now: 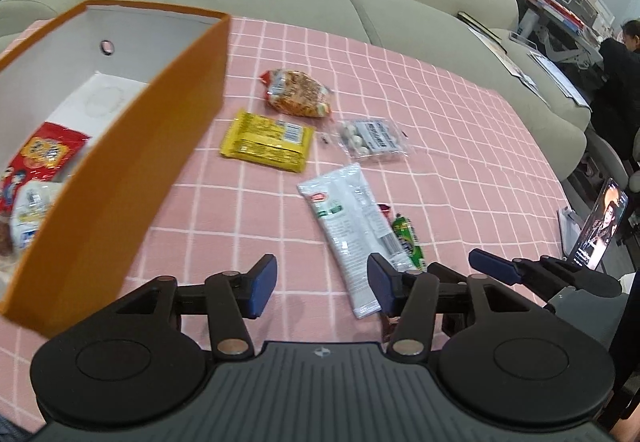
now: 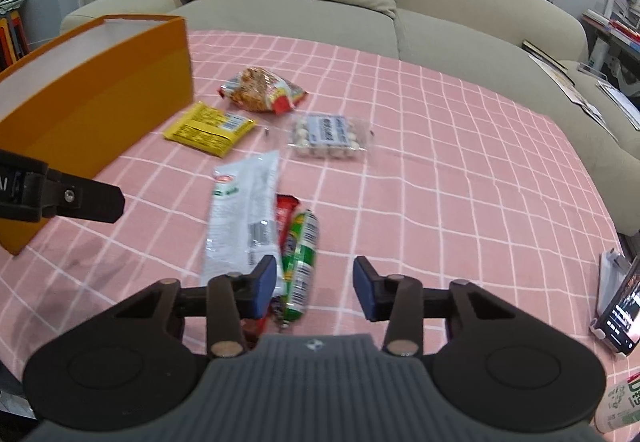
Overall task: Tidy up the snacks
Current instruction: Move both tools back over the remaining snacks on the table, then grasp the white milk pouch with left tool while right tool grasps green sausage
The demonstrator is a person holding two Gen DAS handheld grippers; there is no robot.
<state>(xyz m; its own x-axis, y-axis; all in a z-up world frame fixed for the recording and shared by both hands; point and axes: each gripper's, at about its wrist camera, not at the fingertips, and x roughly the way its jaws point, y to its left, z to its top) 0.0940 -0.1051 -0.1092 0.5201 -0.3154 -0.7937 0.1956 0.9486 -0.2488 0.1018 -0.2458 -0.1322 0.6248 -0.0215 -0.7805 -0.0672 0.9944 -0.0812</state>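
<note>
While both grippers, left (image 1: 322, 284) and right (image 2: 315, 284), gaped wide and empty, orange box (image 1: 132, 178) stood beside yellow packet (image 1: 267, 141); white pouch (image 2: 244, 214) overlapped green packet (image 2: 300, 262).

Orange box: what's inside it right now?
Inside the orange box, the left wrist view shows a red snack packet and a white packet near the front. The box's near wall hides the rest of the floor; the right wrist view sees none.

Black gripper (image 1: 322, 288), blue pads (image 1: 264, 284), ribbed grey body
</note>
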